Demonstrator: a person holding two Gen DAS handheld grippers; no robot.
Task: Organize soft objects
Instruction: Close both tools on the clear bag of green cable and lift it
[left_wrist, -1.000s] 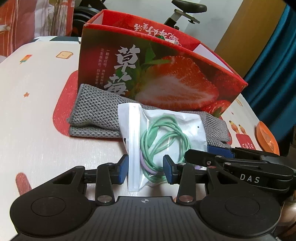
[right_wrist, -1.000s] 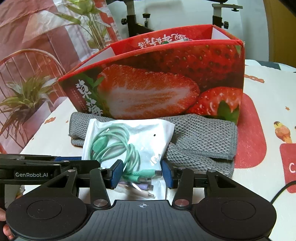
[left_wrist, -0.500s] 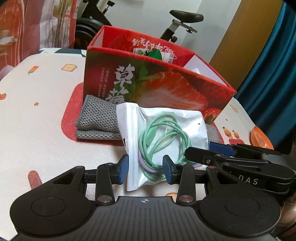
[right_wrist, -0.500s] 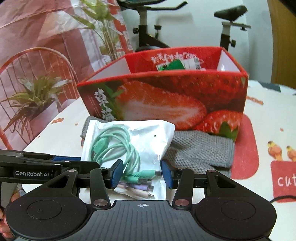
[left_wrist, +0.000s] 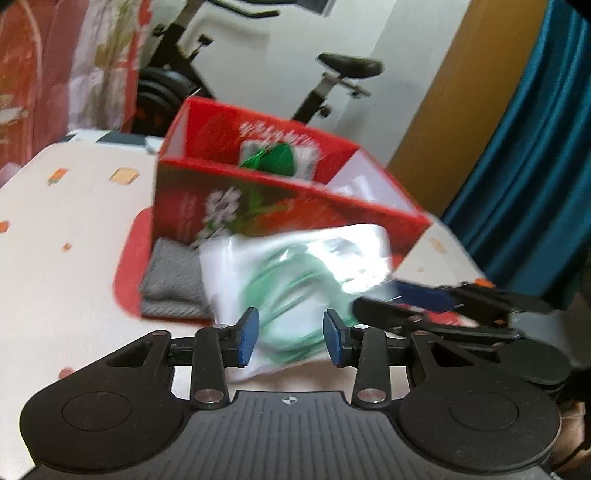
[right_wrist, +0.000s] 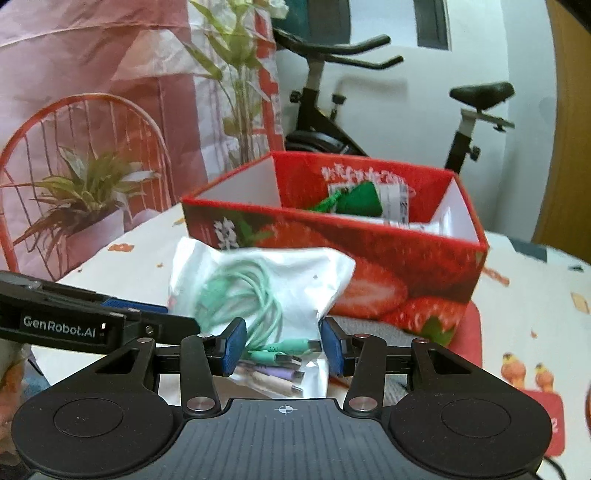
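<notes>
A clear plastic bag of green cables (left_wrist: 295, 280) (right_wrist: 258, 291) hangs between both grippers, lifted above the table in front of the red strawberry box (left_wrist: 280, 206) (right_wrist: 388, 266). My left gripper (left_wrist: 290, 338) is shut on the bag's one end. My right gripper (right_wrist: 282, 347) is shut on its other end, where the plugs lie. A folded grey knit cloth (left_wrist: 171, 284) lies on the table against the box front, partly hidden by the bag. A green item (right_wrist: 360, 199) lies inside the box. The left view is blurred.
The table has a white patterned cloth (left_wrist: 55, 258). An exercise bike (right_wrist: 369, 110) stands behind the box. A red chair and plants (right_wrist: 81, 184) are at the left, a blue curtain (left_wrist: 535, 166) at the right.
Both grippers have lifted the cable bag up off the grey cloth. The views have risen, so the inside of the box now shows.
</notes>
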